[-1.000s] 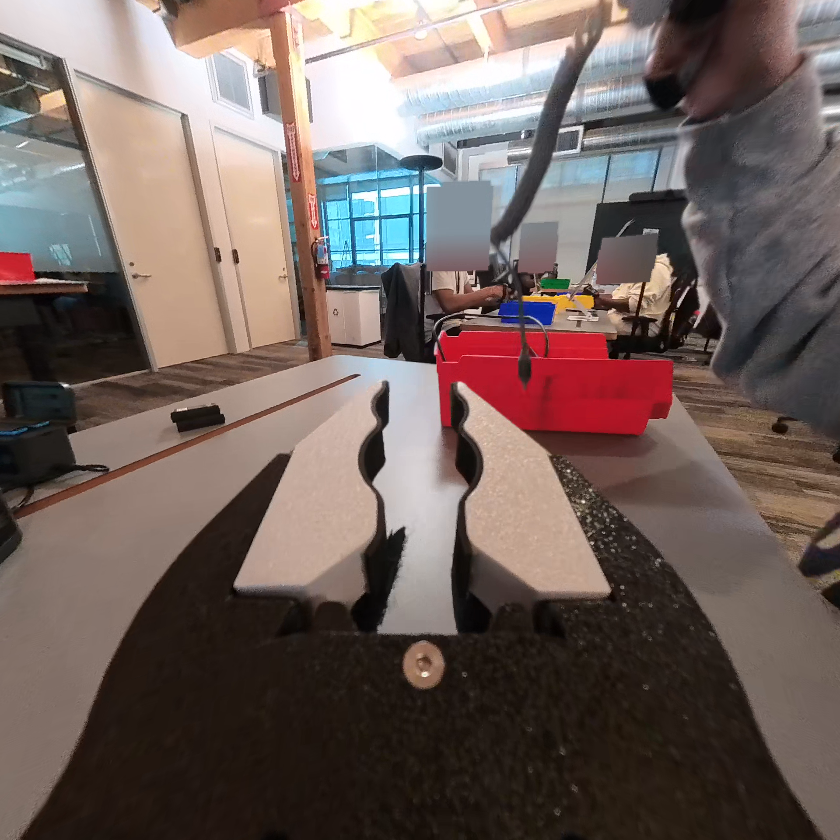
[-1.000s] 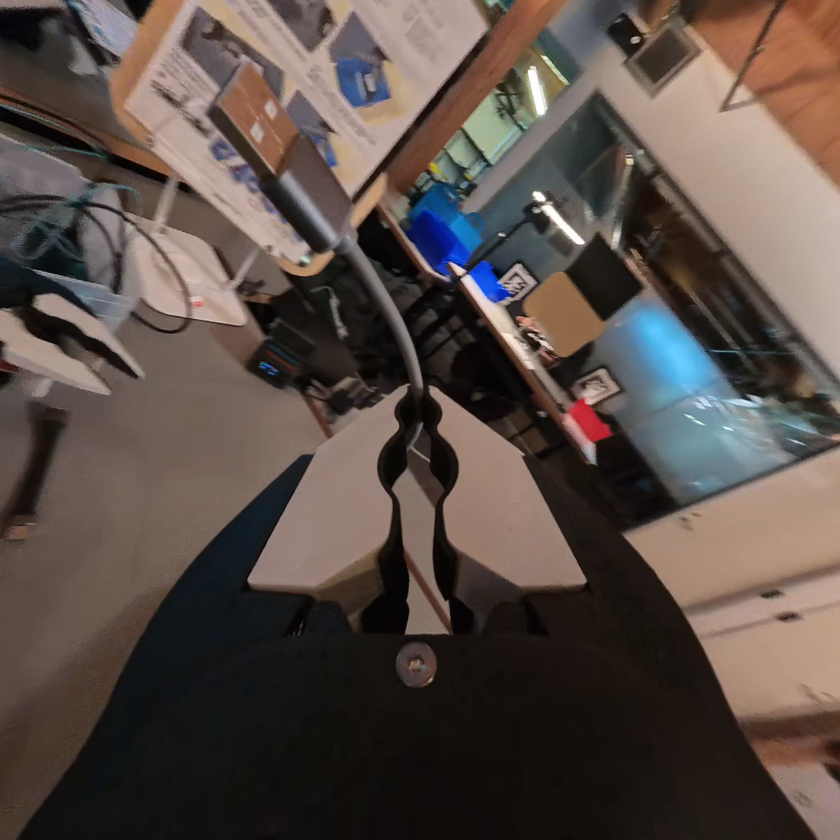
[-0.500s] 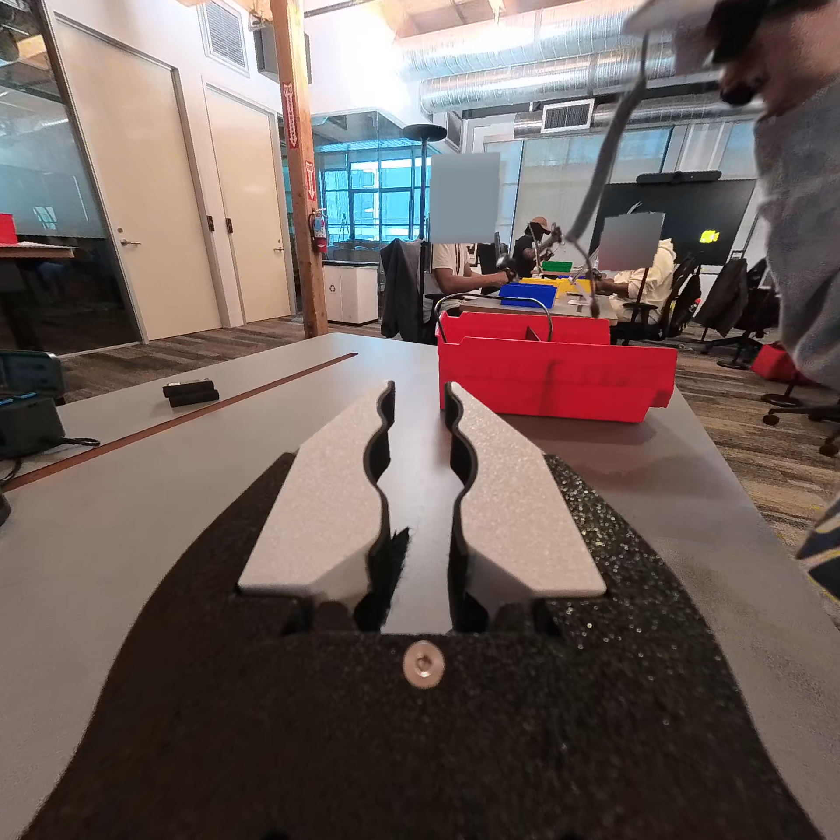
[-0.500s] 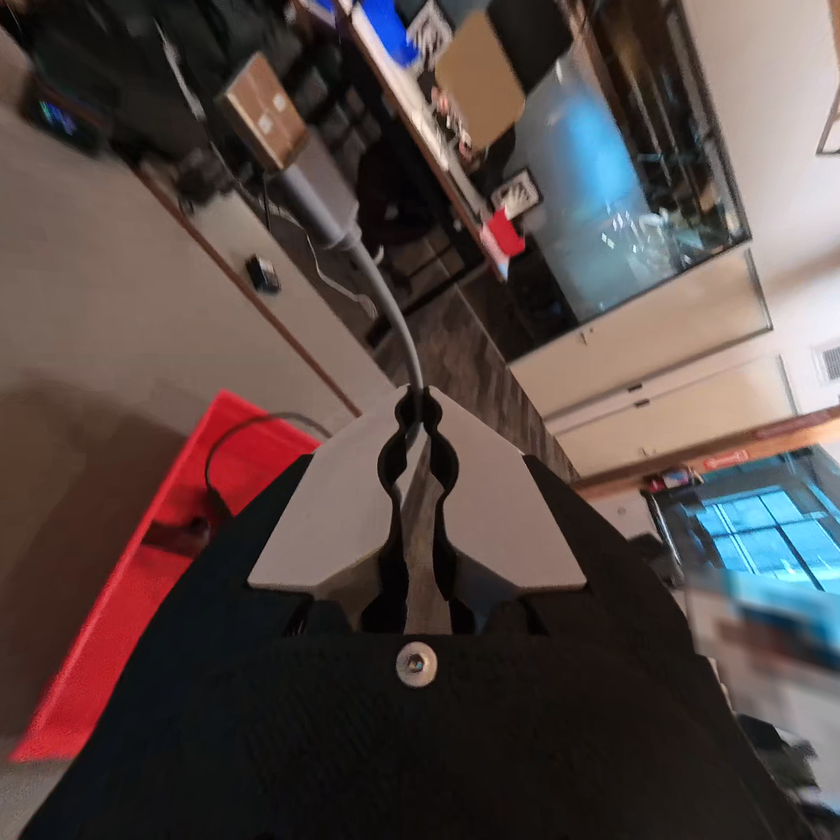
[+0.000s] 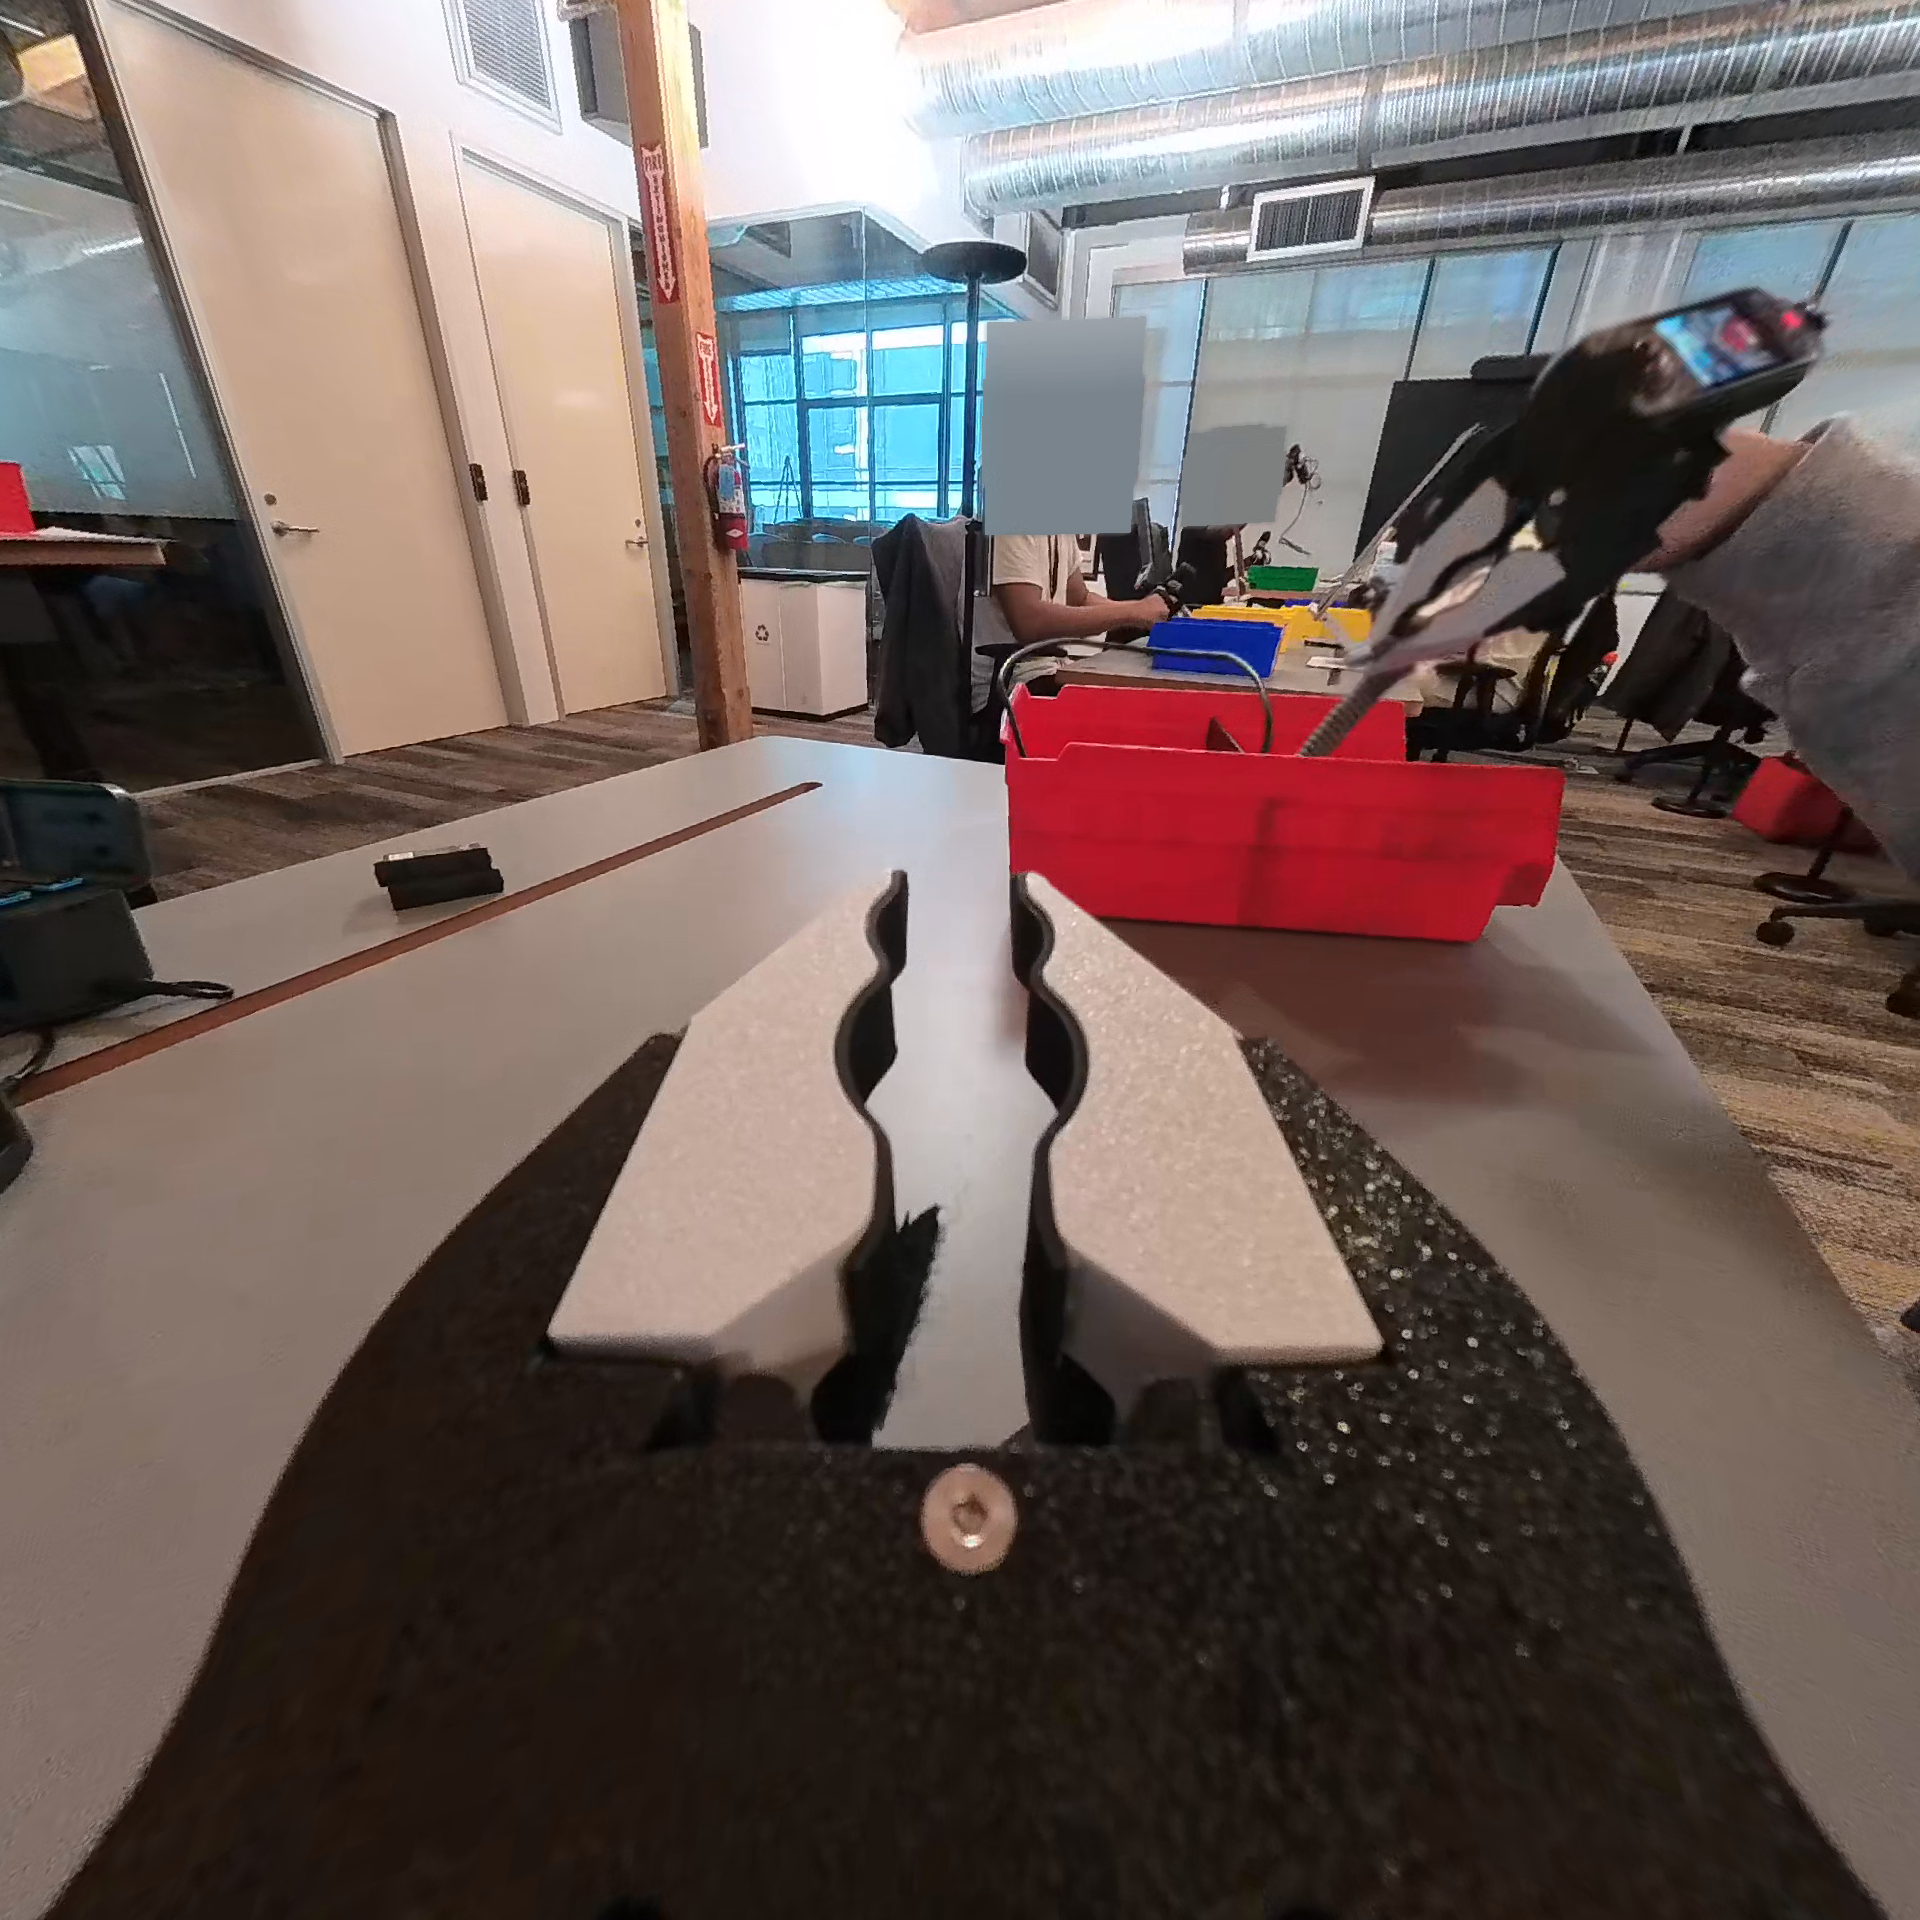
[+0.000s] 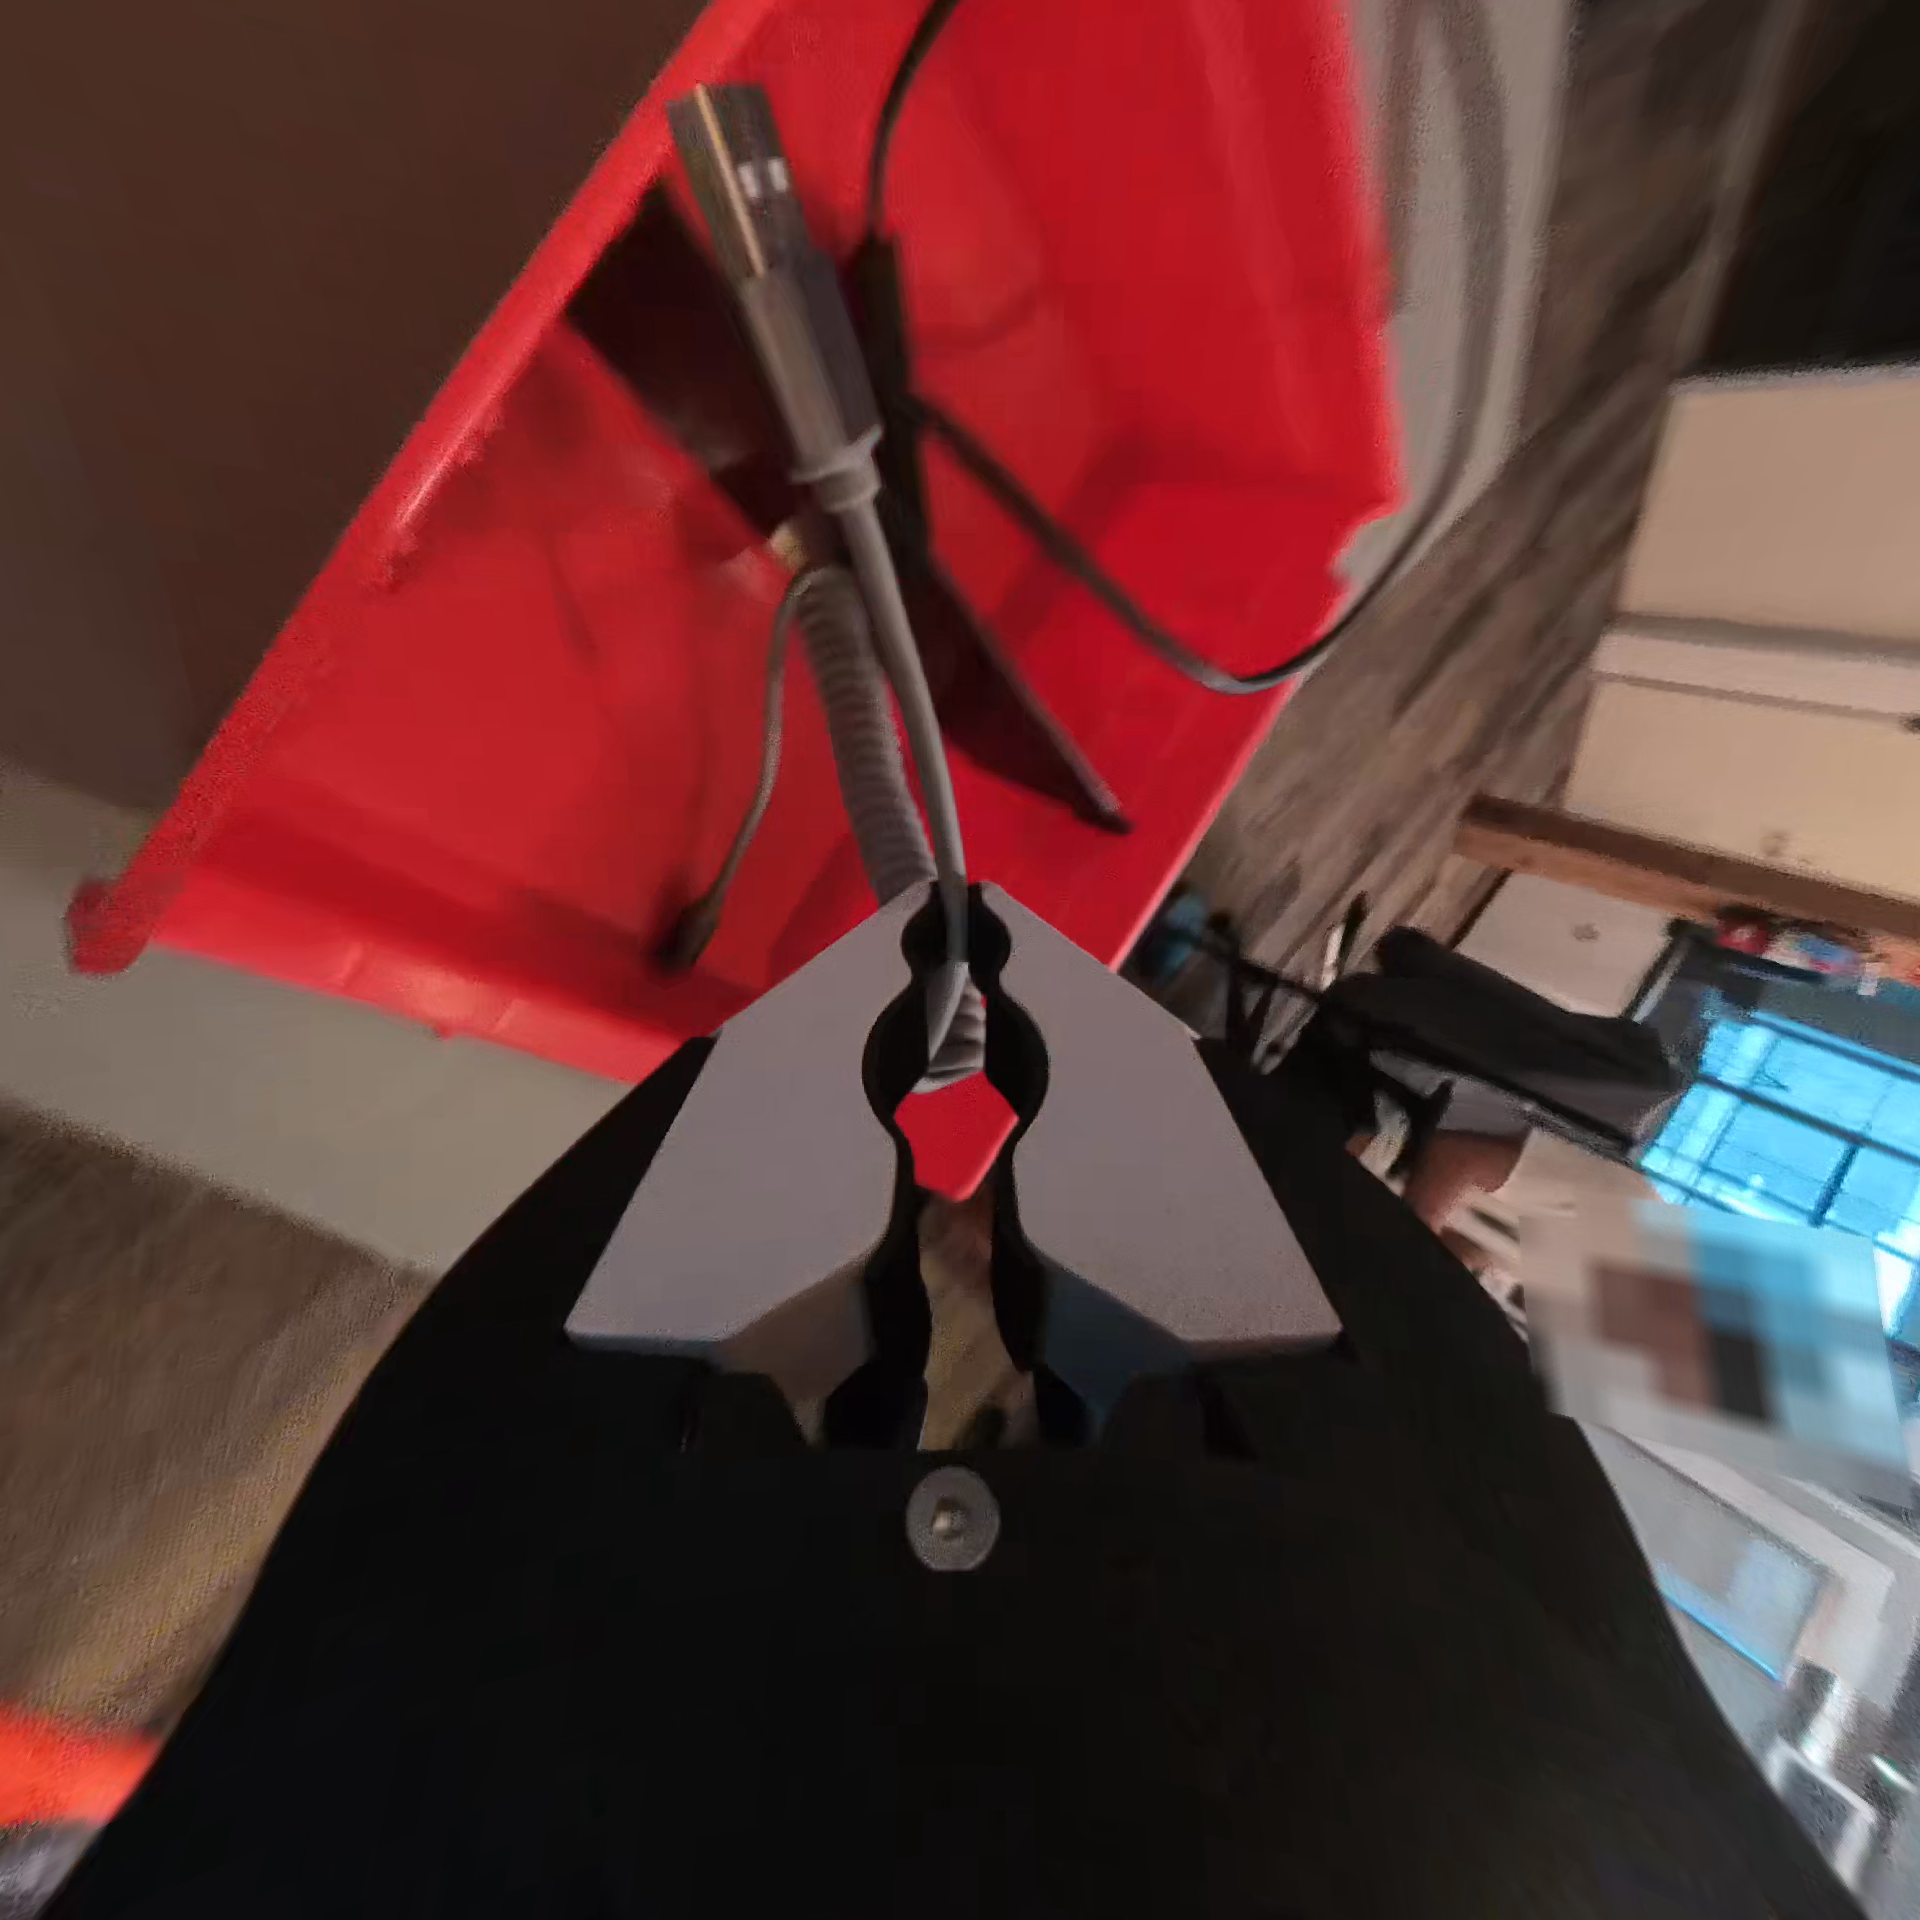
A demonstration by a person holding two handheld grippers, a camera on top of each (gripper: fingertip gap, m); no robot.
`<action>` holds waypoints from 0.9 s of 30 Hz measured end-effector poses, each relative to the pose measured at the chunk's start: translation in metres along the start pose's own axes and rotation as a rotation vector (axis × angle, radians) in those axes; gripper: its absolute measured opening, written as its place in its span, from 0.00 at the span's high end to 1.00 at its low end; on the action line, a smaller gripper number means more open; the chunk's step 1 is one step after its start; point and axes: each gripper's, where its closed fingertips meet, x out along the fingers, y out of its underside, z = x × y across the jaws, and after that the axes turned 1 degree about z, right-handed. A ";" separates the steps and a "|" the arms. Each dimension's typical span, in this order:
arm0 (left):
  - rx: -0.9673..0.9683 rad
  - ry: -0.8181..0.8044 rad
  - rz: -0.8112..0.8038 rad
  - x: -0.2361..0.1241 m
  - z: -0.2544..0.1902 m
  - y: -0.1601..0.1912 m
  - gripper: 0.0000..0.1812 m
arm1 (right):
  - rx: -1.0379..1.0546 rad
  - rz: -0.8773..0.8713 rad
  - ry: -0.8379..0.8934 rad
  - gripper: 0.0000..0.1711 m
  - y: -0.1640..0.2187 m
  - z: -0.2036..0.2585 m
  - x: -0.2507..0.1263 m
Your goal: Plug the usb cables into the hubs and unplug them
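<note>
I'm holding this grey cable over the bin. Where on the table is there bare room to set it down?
Bare tabletop lies between the left gripper and the red bin, and right of the gripper toward the table edge. Left is crowded: a small black block and dark devices. The bin already holds a black cable under your right gripper.

Open grey table ahead of the left hand-held gripper, nothing between its parted fingers. Blocked farther on by the red bin near the table's far right edge. Over the bin, crowded: right hand-held gripper pinching a grey USB cable, black cables and a divider inside. At far left, a small black block and black devices.
</note>
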 end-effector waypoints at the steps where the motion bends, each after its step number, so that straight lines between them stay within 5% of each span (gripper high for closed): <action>1: 0.000 -0.001 0.002 0.000 0.000 0.001 0.91 | -0.016 0.068 -0.053 0.99 0.008 0.010 0.004; 4: 0.001 -0.003 0.005 0.000 0.001 0.001 0.91 | 0.079 0.263 -0.170 0.77 0.033 0.026 0.004; 9: 0.010 -0.018 0.007 0.000 0.003 0.002 0.90 | 0.280 0.214 0.067 0.71 0.020 -0.019 -0.041; 12: 0.017 -0.037 0.005 -0.001 0.006 0.001 0.91 | 0.328 -0.229 0.105 0.73 -0.078 -0.020 -0.072; 16: 0.043 -0.072 -0.010 -0.003 0.009 -0.002 0.91 | 0.235 -0.787 -0.338 0.71 -0.237 0.090 -0.092; 21: 0.106 -0.114 -0.006 -0.006 0.012 -0.004 0.91 | 0.269 -0.776 -0.603 0.70 -0.320 0.188 -0.034; 27: 0.147 -0.149 -0.024 -0.010 0.014 -0.010 0.91 | 0.417 -0.742 -0.717 0.79 -0.348 0.206 -0.008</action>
